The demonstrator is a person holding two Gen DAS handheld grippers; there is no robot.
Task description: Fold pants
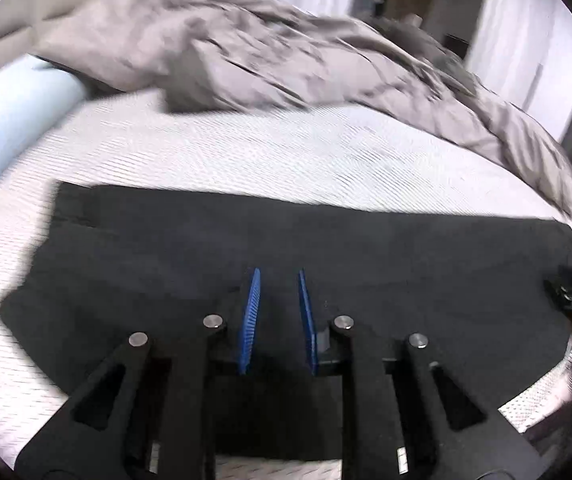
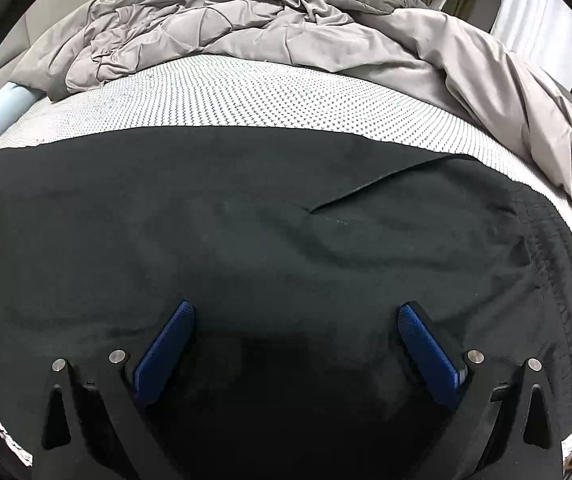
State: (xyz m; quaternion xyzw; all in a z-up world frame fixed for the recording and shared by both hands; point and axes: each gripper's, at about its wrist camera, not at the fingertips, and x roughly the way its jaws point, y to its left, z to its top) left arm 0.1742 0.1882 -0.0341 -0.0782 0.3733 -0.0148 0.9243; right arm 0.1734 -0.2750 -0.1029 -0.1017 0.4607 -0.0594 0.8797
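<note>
My left claw (image 1: 279, 276) hangs low over the black pants (image 1: 326, 248), its blue pads (image 1: 251, 320) drawn close together with a narrow gap between them and nothing pinched in that gap that I can see. The view here is smeared with blur. My right claw (image 2: 296, 312) sits just above the same pants (image 2: 246, 232), its blue pads (image 2: 164, 354) spread wide apart and holding nothing.

At the far left a pale blue bolster (image 1: 10, 128) runs along the edge of the mattress (image 1: 246, 160), which wears a white dotted cover. The pants lie flat across the near half of that mattress, stretched from left to right, with the stitched waistband (image 2: 558, 280) at the right end and a diagonal fold line (image 2: 370, 188) right of centre. Behind them, on the far side and curling down the right edge, is a crumpled grey duvet (image 2: 246, 32).
</note>
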